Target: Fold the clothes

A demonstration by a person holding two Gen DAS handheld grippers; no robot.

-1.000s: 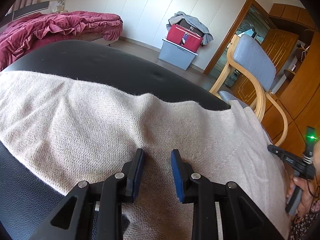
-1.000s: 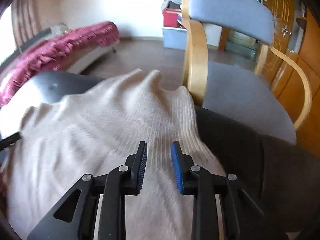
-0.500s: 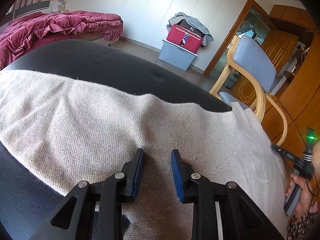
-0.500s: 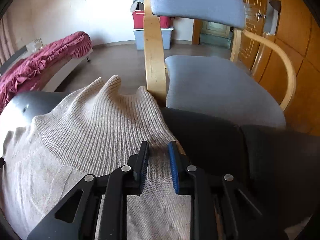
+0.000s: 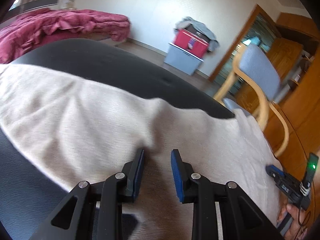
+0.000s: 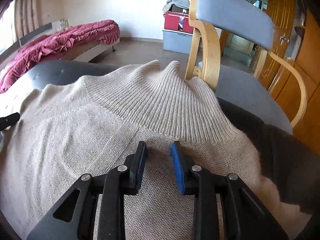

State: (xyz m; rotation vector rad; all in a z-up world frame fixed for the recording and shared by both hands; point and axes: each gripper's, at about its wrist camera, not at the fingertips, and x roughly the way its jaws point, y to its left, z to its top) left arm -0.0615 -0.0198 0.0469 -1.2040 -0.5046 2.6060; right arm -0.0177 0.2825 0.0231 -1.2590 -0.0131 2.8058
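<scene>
A beige knit sweater [image 5: 80, 116] lies spread over a black leather seat [image 5: 100, 60]. My left gripper [image 5: 157, 154] sits near the sweater's front edge. Creases run into its jaws, which pinch a ridge of the knit. In the right wrist view the sweater [image 6: 60, 140] shows its ribbed collar [image 6: 160, 104] rumpled just ahead. My right gripper [image 6: 159, 150] hovers over the plain knit below that collar. Its jaws are opening, and the pads do not press the fabric seen between them. A hand [image 5: 290, 214] holds that gripper at the sweater's right end.
A wooden armchair with grey-blue cushions [image 6: 234, 22] stands close behind the seat's right end. A bed with a crimson cover [image 5: 50, 26] is at the back left. A grey bin topped by a red bag [image 5: 184, 60] stands by the wall.
My right gripper has drawn back from the collar's edge onto the plain knit, and its jaws have widened. New creases have formed in the sweater towards my left gripper, which stayed put.
</scene>
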